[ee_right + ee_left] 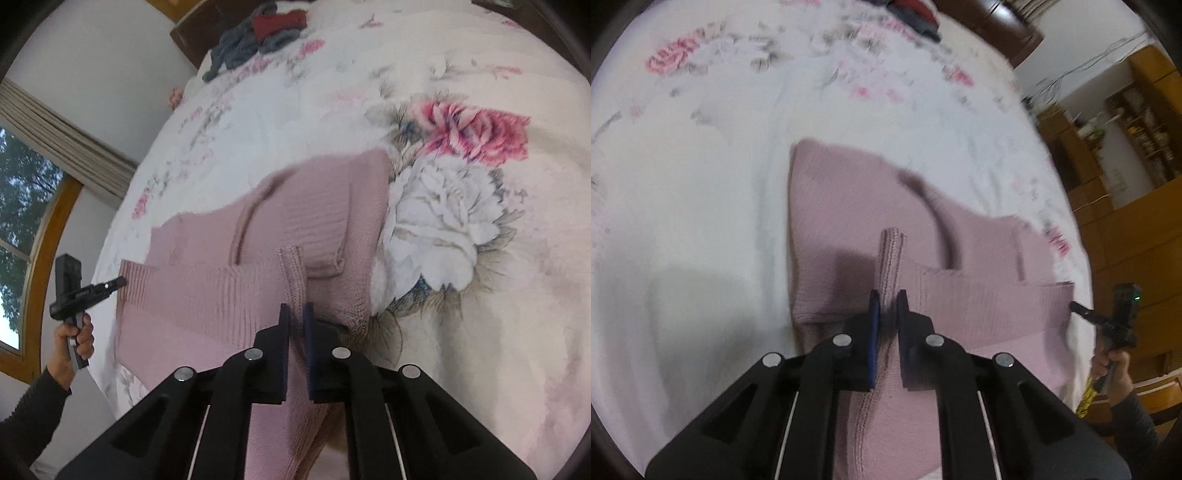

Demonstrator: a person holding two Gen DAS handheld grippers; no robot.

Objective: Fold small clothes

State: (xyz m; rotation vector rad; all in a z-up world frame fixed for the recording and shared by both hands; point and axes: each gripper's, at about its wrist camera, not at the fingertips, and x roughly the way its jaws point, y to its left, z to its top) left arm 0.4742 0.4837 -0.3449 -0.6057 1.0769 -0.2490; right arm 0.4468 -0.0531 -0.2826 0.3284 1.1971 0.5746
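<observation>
Here, pink knit sweater (849,206) on floral bedspread (701,184). Left tongs (886,306) and right tongs (295,317) each nearly closed, pinching ribbed hem edge, lifted. Hem's long axis runs tongs to tongs; body lies ahead of both, equally near. No readable writing or labels.

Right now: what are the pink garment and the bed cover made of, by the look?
Pink garment: looks like a soft ribbed knit, matte; vertical ribs show along its band and on the edge pinched in the right gripper. Fibre cannot be told. Bed cover: seems a smooth woven fabric, printed with pink and white flowers, slight sheen, shallow wrinkles. Left gripper also pinches a ribbed edge.
</observation>
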